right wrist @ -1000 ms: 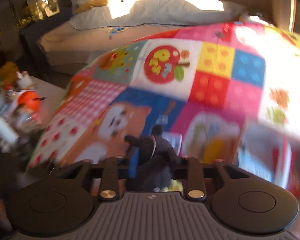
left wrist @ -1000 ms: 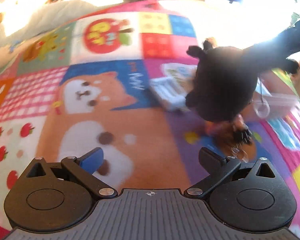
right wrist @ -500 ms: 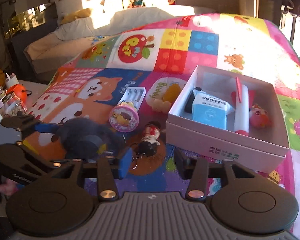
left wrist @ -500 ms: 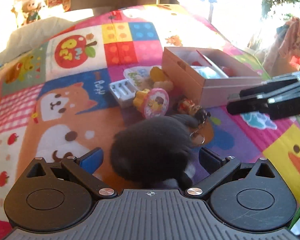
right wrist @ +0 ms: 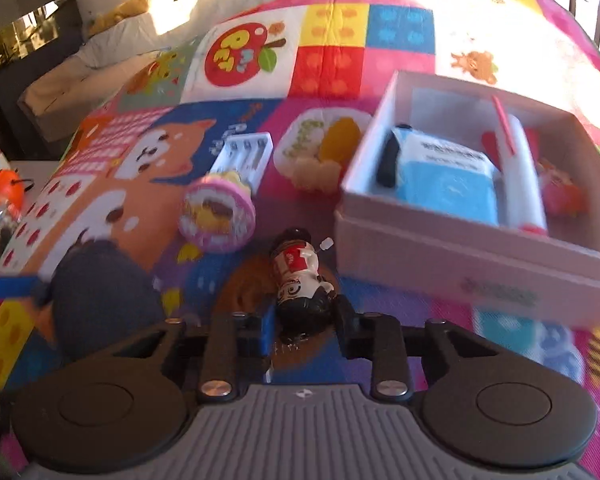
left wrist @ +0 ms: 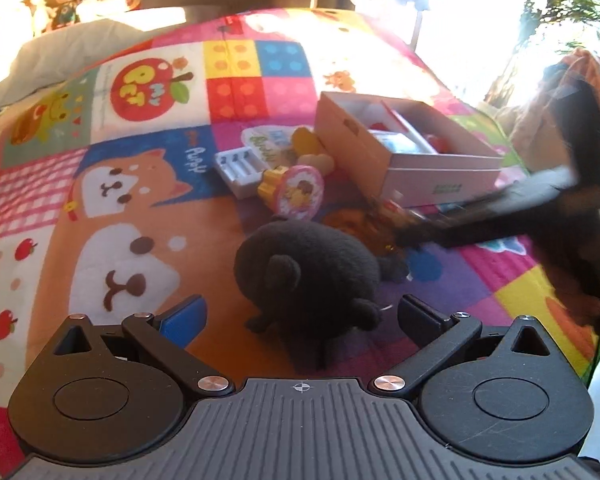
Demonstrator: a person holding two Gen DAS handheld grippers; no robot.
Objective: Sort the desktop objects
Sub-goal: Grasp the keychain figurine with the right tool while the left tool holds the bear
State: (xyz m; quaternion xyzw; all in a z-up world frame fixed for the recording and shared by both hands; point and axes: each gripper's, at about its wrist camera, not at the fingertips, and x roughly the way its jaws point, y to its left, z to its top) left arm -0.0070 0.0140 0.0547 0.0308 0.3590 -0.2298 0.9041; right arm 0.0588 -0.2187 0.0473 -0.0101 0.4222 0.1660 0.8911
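Left wrist and right wrist views, read left to right across the play mat point(left wrist: 100, 200).

1. Left tongs point(left wrist: 302, 316): spread wide and empty, pointing down at the black plush toy point(left wrist: 308, 272). The toy lies on the mat just ahead of the fingers with neither pad touching it. It is the bulkiest loose item, so the wide spread probably serves to straddle it.
2. White slotted tray point(left wrist: 240, 168) and round pink toy point(left wrist: 300, 194): both loose on the mat between the plush toy and the box, the round toy tipped on its edge against the tray's near end. Both are still unsorted.
3. Figurine point(right wrist: 300, 280): lying flat on the mat just in front of the box, head toward the camera. The right tongs point(right wrist: 306, 324) pinch that head, 1 pad on each side. The head is the widest firm part of the figurine (its body is slimmer and carries a small metal loop), so it likely gives the surest hold.
4. Pink box point(right wrist: 460, 256): open-topped, on the right. It already holds a blue pack point(right wrist: 448, 184), a white tube point(right wrist: 520, 176) and a small red-and-pink toy that is too blurred to name, so it appears to be the collecting place. The sorting looks partly done.
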